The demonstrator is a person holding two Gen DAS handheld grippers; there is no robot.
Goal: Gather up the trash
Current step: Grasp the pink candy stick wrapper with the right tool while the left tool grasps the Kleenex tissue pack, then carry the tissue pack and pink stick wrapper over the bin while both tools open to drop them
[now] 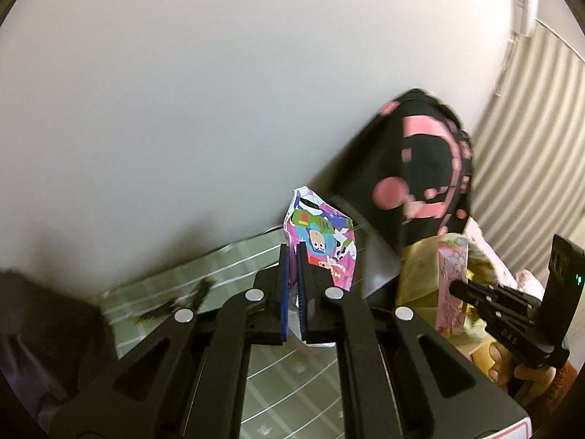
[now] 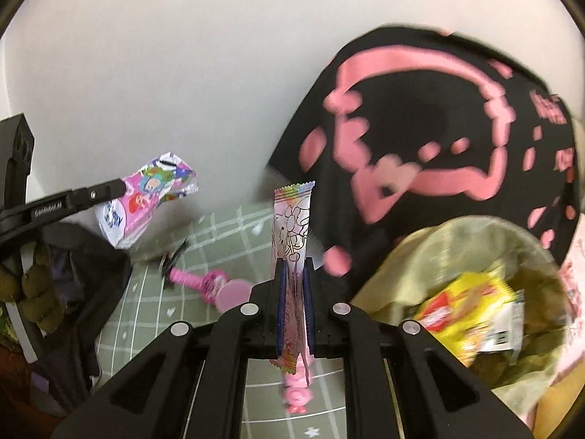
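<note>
The left claw is gripping a crumpled cartoon-print wrapper, its blue pads closed tight on the wrapper's lower part; most of the wrapper is standing up above the fingertips. In the right wrist view the same wrapper is hanging clear above the green checked surface, at the tip of the left claw.

The right claw is pinching a long pink candy wrapper lengthwise. The jaws are standing nearly closed, with only the thin wrapper between the pads. The wrapper's upper end is projecting well past the fingertips and its lower end is trailing behind the pads.

To the right, a bin lined with a yellow-green bag is standing open, and a yellow packet is already lying inside it. A black bag with pink print is standing just behind the bin.

Step in hand, as judged: both pieces of trash are picked up and are being carried; the drop into the bin is not yet done.

The next move is calling for the right claw, the nearer one, to be positioned over the liner opening and then opened. The left claw then needs to be brought across to the same opening. A pink toy and a pink figure are lying on the checked surface; whether they count as trash cannot be told.
</note>
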